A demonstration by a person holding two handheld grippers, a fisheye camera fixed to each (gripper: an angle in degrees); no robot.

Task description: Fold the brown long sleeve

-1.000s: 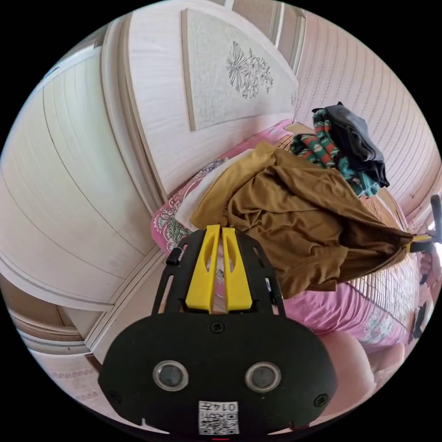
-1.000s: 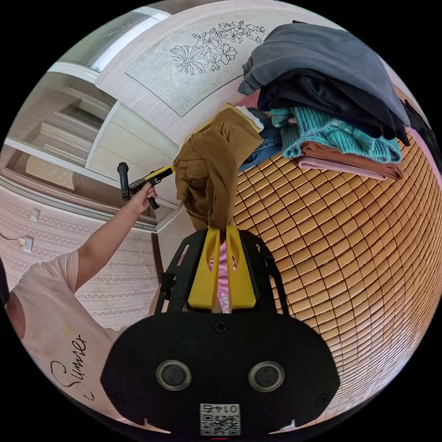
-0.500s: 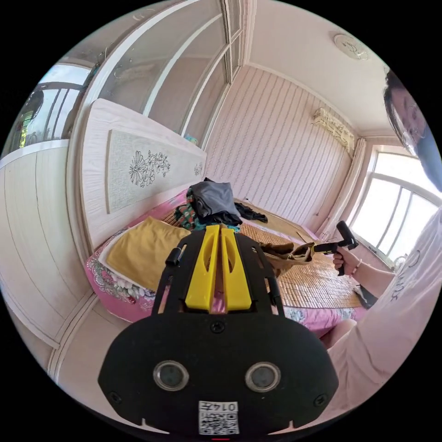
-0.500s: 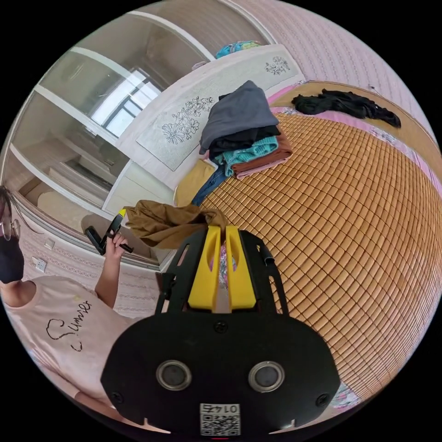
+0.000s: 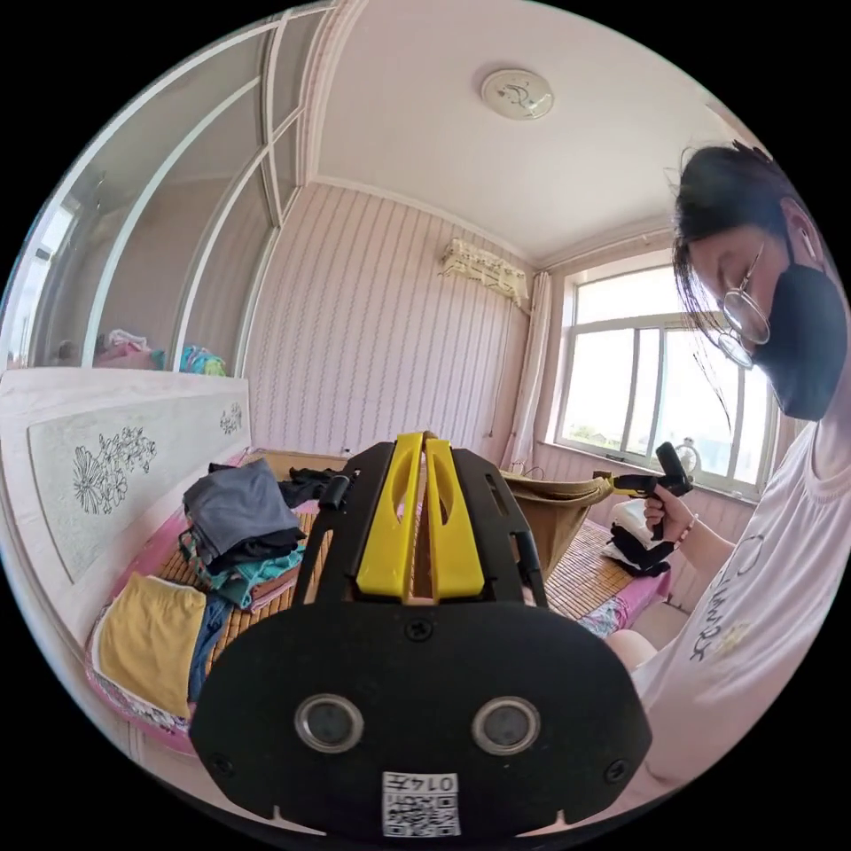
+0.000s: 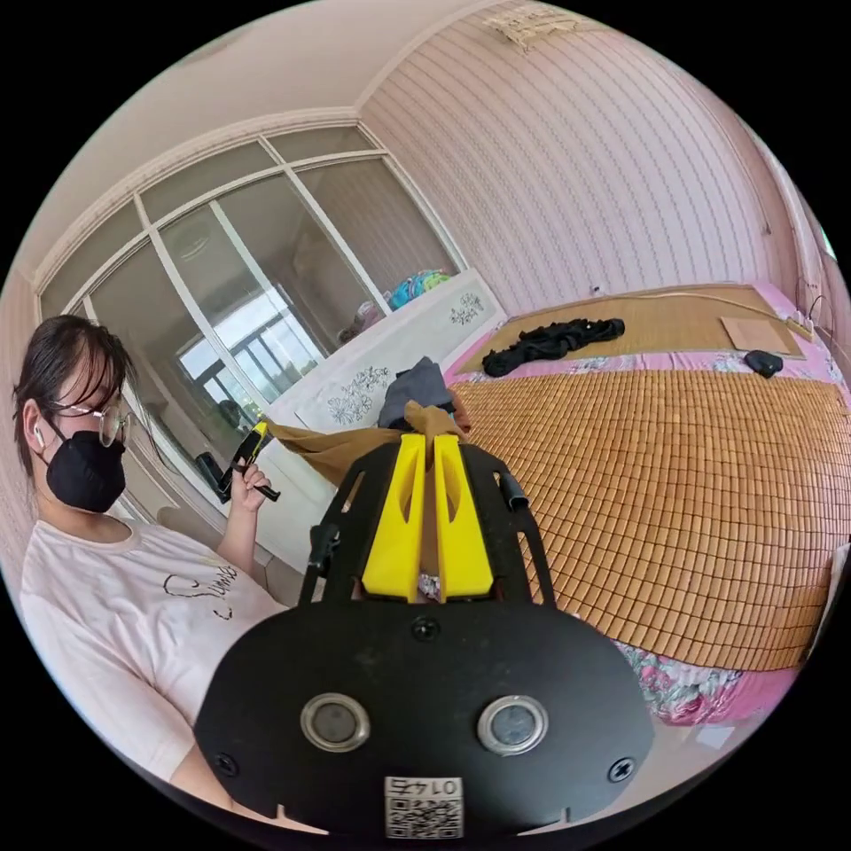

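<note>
In the left gripper view, at the far left you have the bed's headboard [image 5: 97, 461] with its flower drawing, and below it a yellow pillow [image 5: 151, 640] beside a stack of folded clothes [image 5: 244, 532] on the bamboo mat [image 5: 581, 576]. In the middle, your left hand-held gripper [image 5: 424, 443] has its yellow jaws drawn together, with brown cloth showing in the narrow slit between them. The brown long sleeve [image 5: 554, 514] runs taut from there to the right, lifted above the bed, to your right hand-held gripper [image 5: 620, 483], which has nipped its far edge. Your hand [image 5: 667, 514] grips that handle in front of the window [image 5: 656, 390].

In the right gripper view, at the left your left hand-held gripper [image 6: 257, 434] holds one end of the brown long sleeve [image 6: 355, 448]. The cloth stretches rightward to your right hand-held gripper [image 6: 430, 443], whose jaws are pinched onto a bunched corner. Farther right, the bamboo mat [image 6: 674, 479] spreads over the bed, with a black garment [image 6: 550, 341] lying near the wall.
</note>
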